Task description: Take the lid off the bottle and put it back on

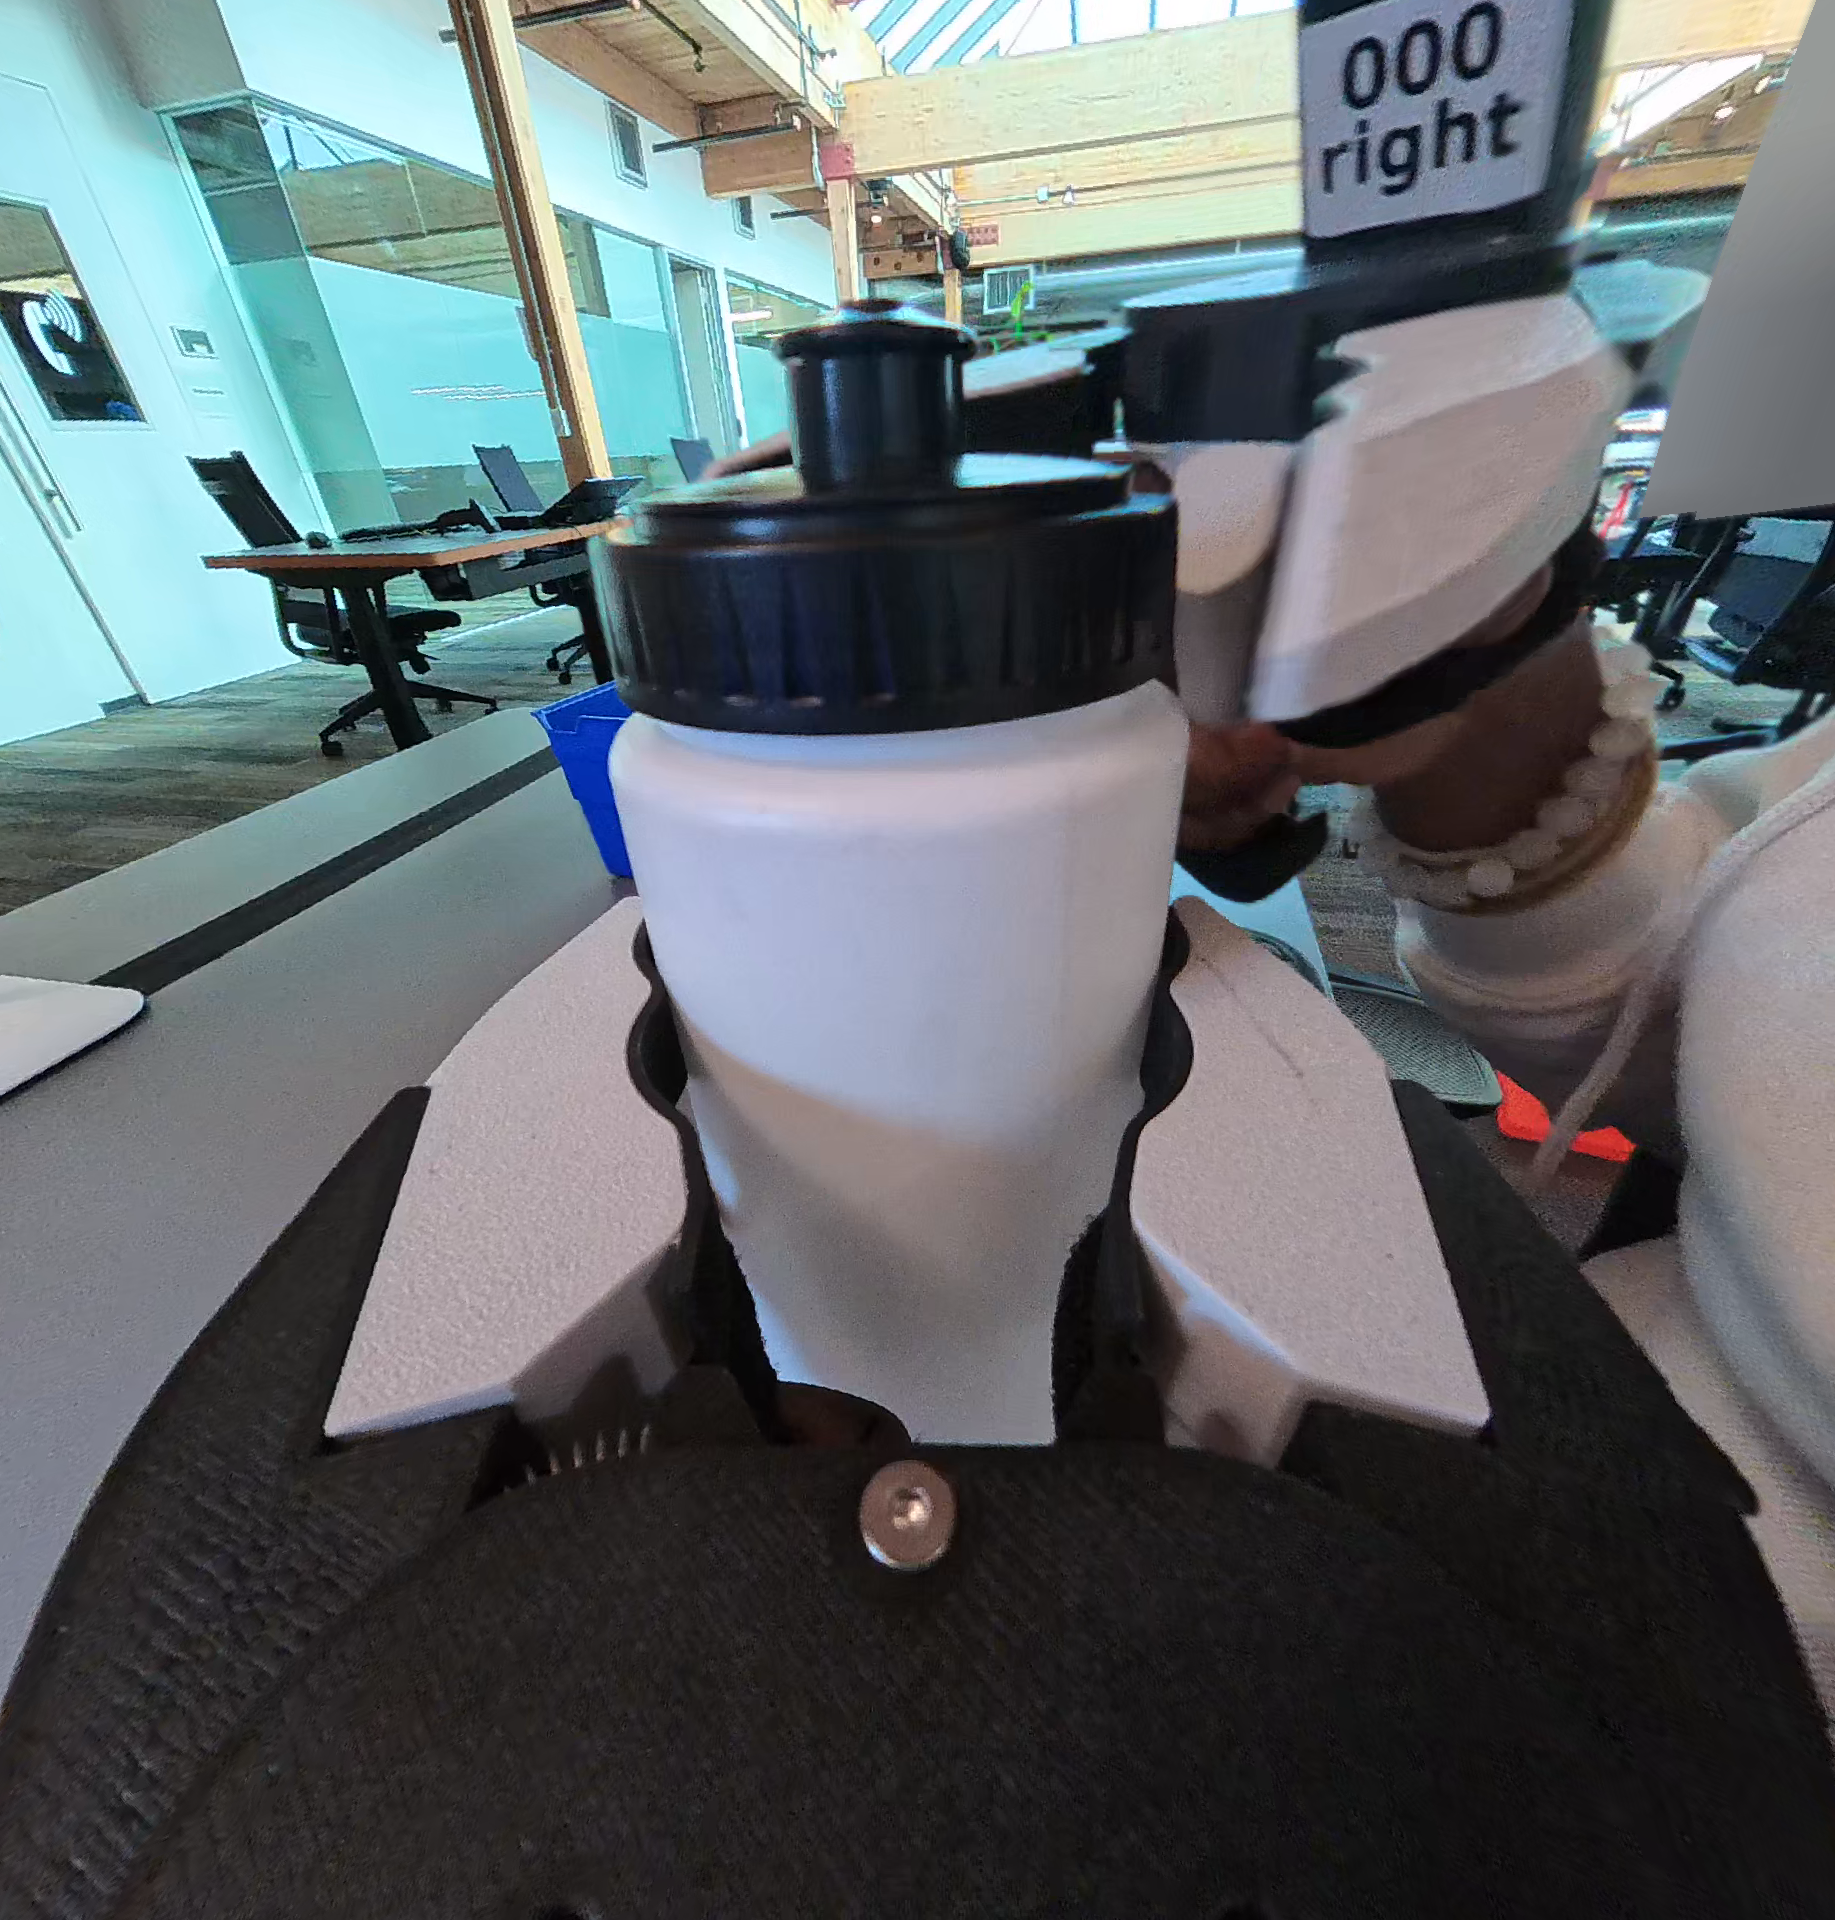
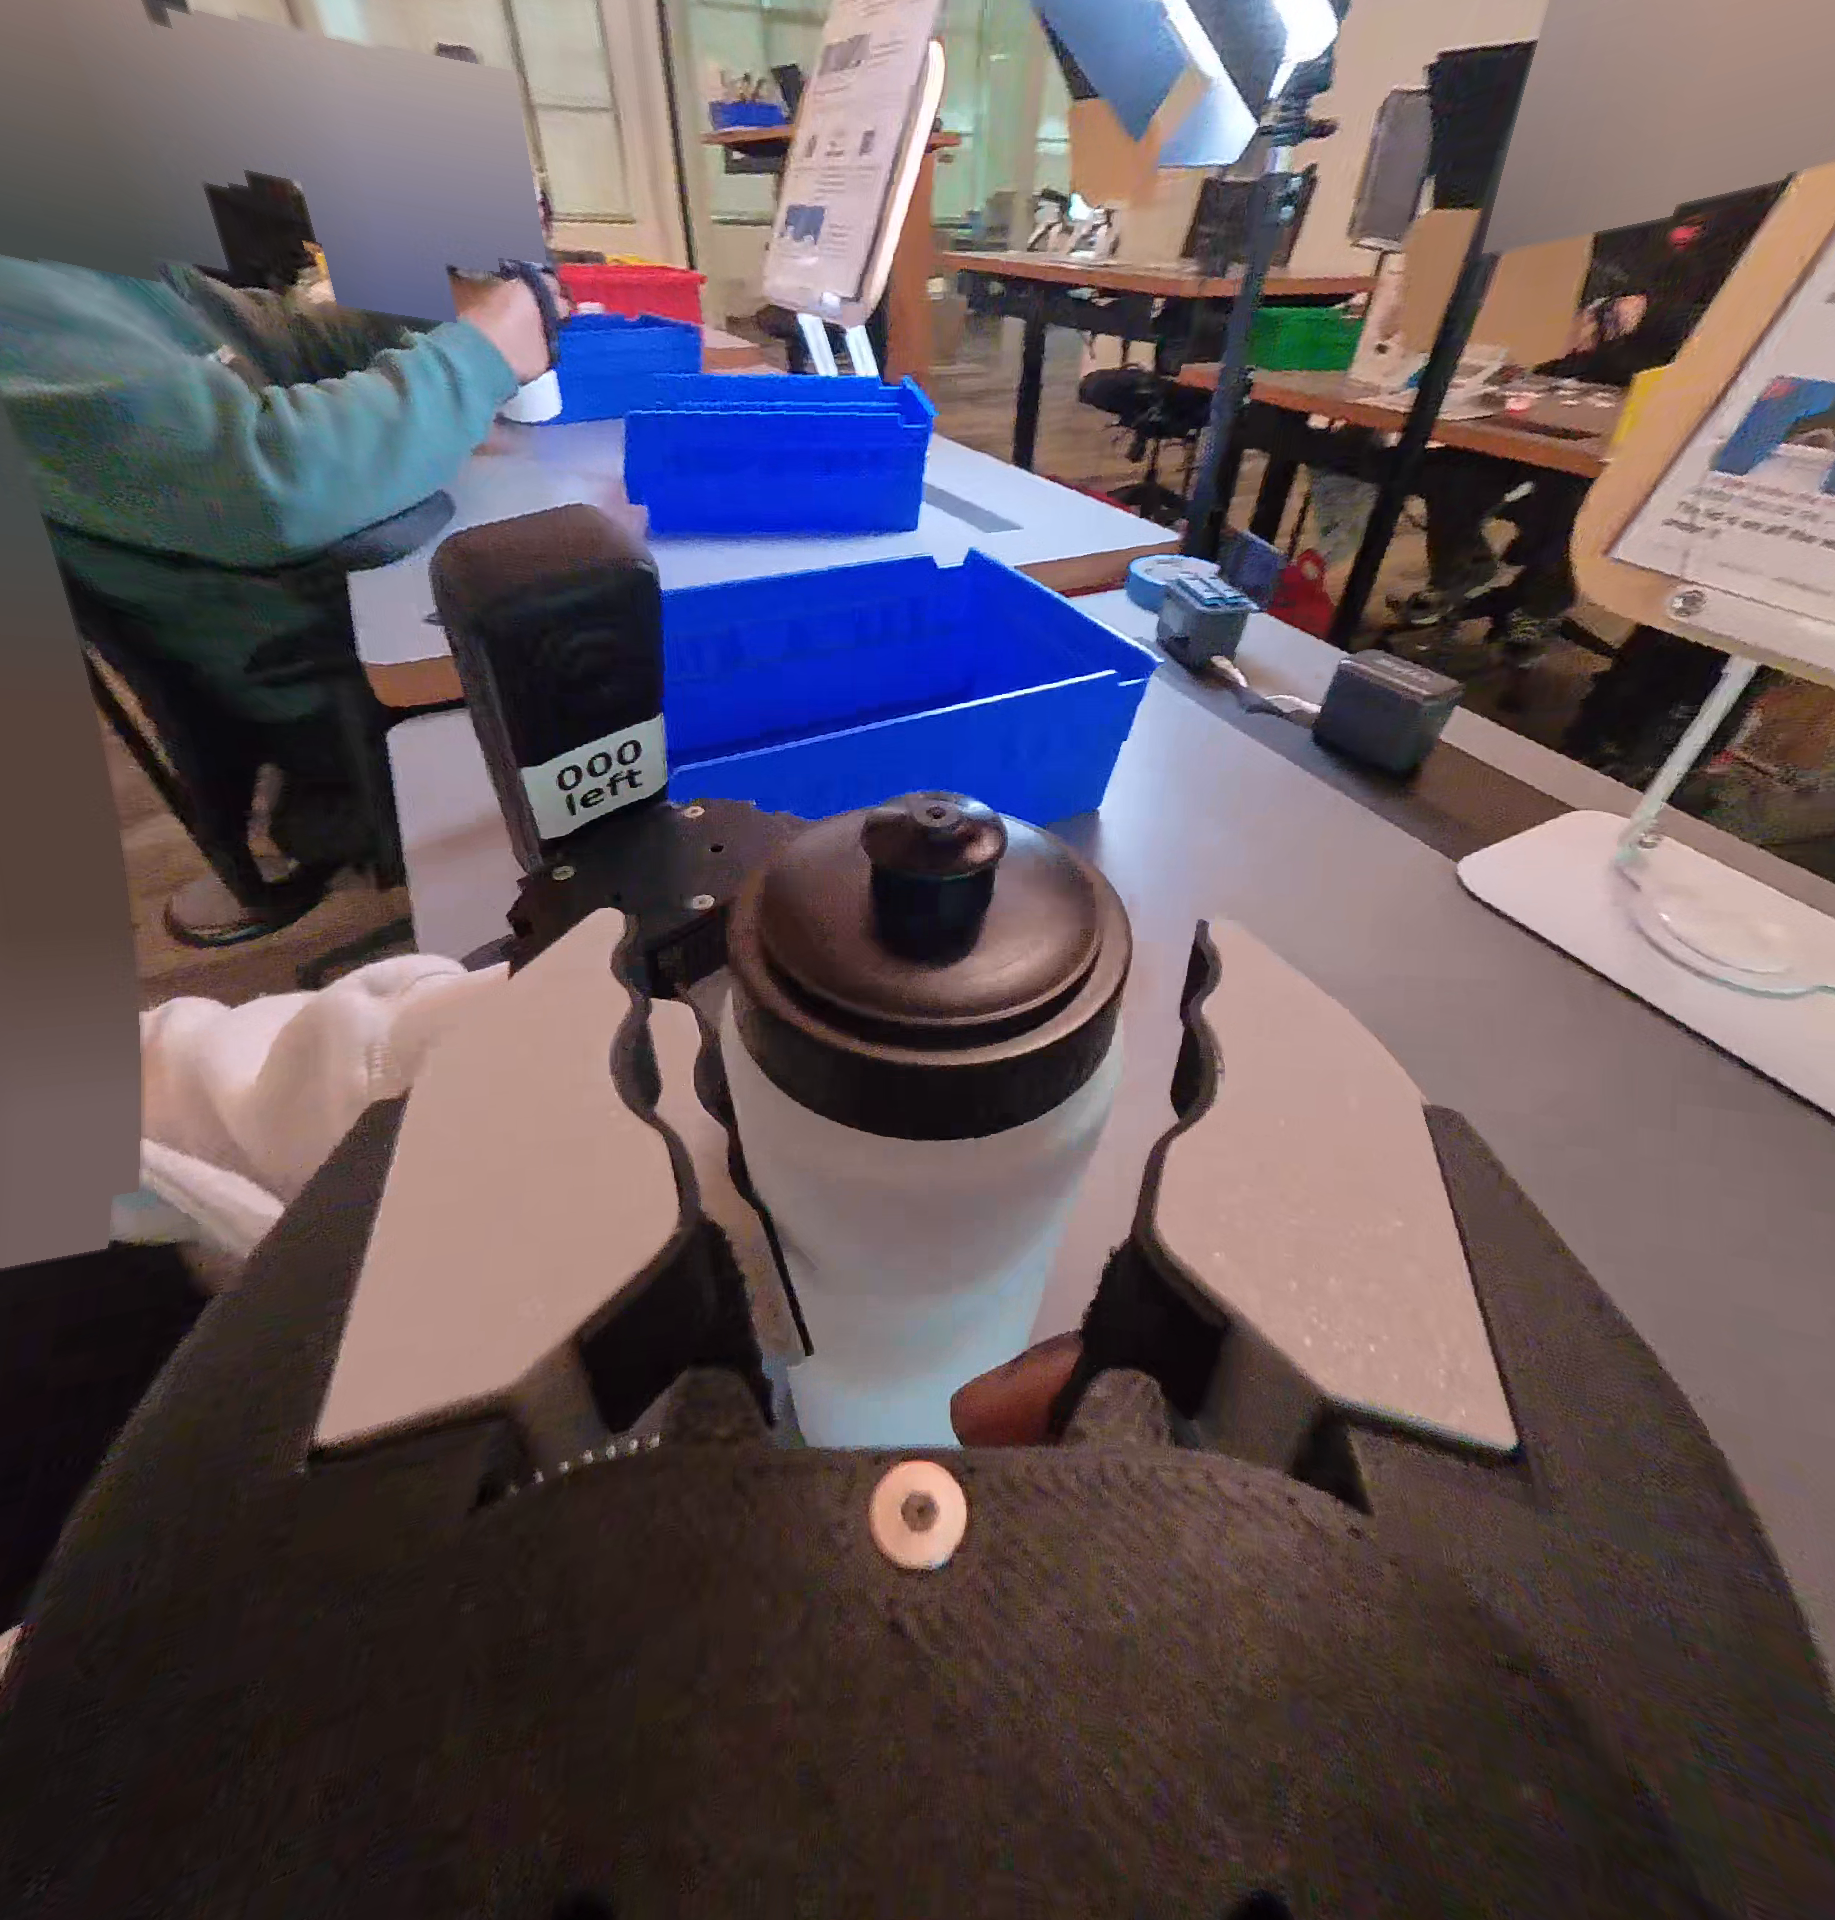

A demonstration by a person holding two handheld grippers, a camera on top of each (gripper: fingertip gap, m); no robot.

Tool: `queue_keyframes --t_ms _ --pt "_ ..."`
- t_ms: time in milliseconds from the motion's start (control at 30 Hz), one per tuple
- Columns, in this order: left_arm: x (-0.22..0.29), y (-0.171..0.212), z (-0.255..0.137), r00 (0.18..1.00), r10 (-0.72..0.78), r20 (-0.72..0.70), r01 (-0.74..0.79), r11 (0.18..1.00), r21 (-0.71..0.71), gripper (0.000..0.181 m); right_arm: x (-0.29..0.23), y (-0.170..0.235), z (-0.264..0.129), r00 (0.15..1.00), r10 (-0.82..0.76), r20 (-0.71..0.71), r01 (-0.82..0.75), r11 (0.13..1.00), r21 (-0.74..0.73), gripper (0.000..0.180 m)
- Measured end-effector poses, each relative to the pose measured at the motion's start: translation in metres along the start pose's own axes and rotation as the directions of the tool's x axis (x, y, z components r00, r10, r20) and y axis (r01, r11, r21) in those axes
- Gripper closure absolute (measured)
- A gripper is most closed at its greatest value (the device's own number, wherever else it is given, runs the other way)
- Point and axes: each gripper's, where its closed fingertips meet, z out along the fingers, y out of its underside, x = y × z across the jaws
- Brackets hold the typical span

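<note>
1. The white bottle (image 1: pixel 892 987) stands upright above the grey table (image 1: pixel 165 1143), its black ribbed lid (image 1: pixel 882 613) seated on the neck with the spout (image 1: pixel 871 405) on top.
2. The left gripper (image 1: pixel 908 997) is clamped on the bottle's body below the shoulder, both fingers pressed against its sides.
3. In the right wrist view, the right gripper (image 2: pixel 918 1049) is spread wide, its fingers (image 2: pixel 1297 1153) flanking the lid (image 2: pixel 928 997) and bottle (image 2: pixel 913 1247) with gaps on both sides.
4. Seen from the left wrist view, the right gripper (image 1: pixel 1308 561) sits just beside the lid's right edge; whether it touches is unclear.
5. A blue bin (image 2: pixel 892 686) rests on the table (image 2: pixel 1308 935) behind the bottle, with more blue bins (image 2: pixel 778 457) farther back.
6. A white stand base (image 2: pixel 1671 935) lies on the table to the right.
</note>
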Motion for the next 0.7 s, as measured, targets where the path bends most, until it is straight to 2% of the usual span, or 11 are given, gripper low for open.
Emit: queue_keyframes --t_ms 67,133,267,367,467,533,567,633,700 --pt "-0.001 0.0 0.0 1.0 -0.002 0.006 0.002 1.0 0.0 0.093 0.003 -0.001 0.001 0.997 -0.038 -0.067 0.039 0.999 0.014 0.105" --pt "-0.002 0.0 -0.001 1.0 -0.011 0.003 0.011 1.0 0.001 0.093 0.003 -0.002 0.002 0.997 -0.064 -0.038 0.064 0.998 0.013 0.105" --pt "0.002 0.0 -0.002 1.0 -0.002 -0.027 0.002 1.0 0.001 0.093 -0.006 -0.001 0.0 0.953 -0.132 0.272 0.133 0.991 0.012 0.106" --pt "0.007 0.0 -0.001 0.998 0.0 -0.062 0.0 1.0 -0.003 0.093 -0.011 0.0 -0.006 0.831 -0.153 0.535 0.15 0.987 0.05 0.106" --pt "0.009 0.0 -0.002 0.997 -0.007 -0.072 0.007 1.0 0.0 0.093 -0.015 0.0 -0.008 0.717 -0.169 0.676 0.144 0.985 0.095 0.105" --pt "0.006 -0.001 -0.003 0.998 -0.024 -0.062 0.024 1.0 0.005 0.093 -0.014 0.0 -0.004 0.719 -0.151 0.678 0.125 0.988 0.088 0.106" --pt "0.004 -0.001 -0.003 0.998 -0.026 -0.055 0.026 1.0 0.008 0.093 -0.012 -0.002 -0.002 0.748 -0.139 0.649 0.11 0.99 0.085 0.104" --pt "0.005 -0.001 -0.003 0.999 -0.015 -0.048 0.016 1.0 0.01 0.093 -0.007 -0.009 0.001 0.835 -0.127 0.535 0.085 0.991 0.103 0.082" --pt "0.006 -0.001 -0.002 0.999 -0.004 -0.044 0.005 1.0 0.01 0.093 -0.012 -0.012 -0.001 0.9 -0.131 0.416 0.09 0.989 0.117 0.079"
